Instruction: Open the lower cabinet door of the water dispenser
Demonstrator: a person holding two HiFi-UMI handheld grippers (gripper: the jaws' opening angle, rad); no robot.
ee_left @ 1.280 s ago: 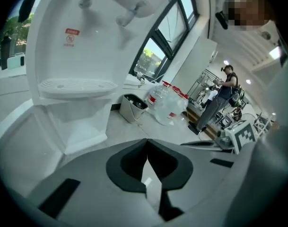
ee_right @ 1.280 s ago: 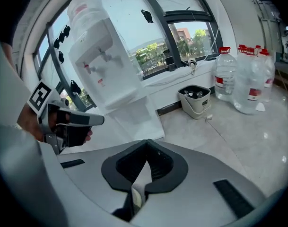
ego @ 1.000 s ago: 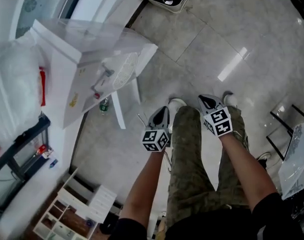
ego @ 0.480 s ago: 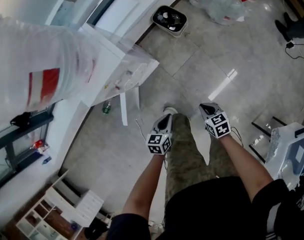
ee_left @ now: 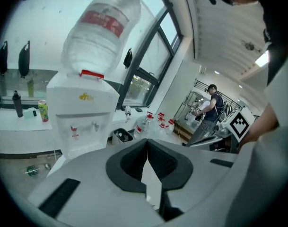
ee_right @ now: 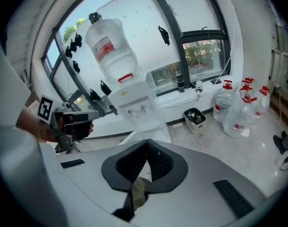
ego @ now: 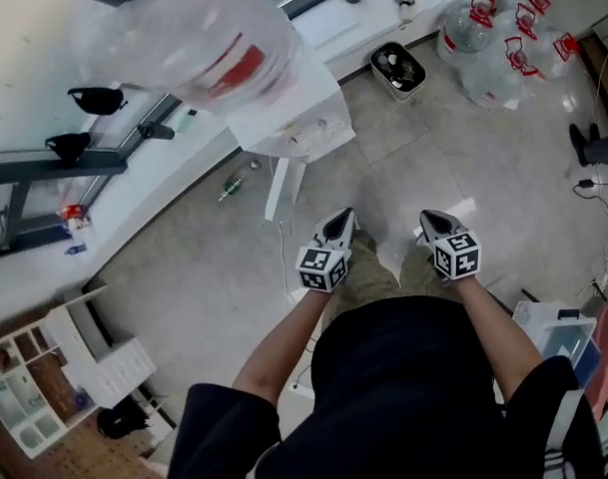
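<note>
1. My left gripper (ego: 340, 224) and right gripper (ego: 430, 222) are both pressed together with nothing pinched, side by side just short of the water dispenser (ego: 289, 118).
2. The dispenser stands upright with its bottle (ego: 199, 28) inverted on top and its taps (ee_left: 82, 126) facing me.
3. Glossy tiled floor (ego: 483, 158) surrounds it, and spare jugs (ego: 503, 43) stand to its right.

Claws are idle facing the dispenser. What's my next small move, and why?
Probably open the left claw and lower it toward the white panel at the water dispenser's foot. Both it and the right claw are shut, empty and held well short of the dispenser. The panel juts out toward you; it may be the lower door already ajar.
</note>
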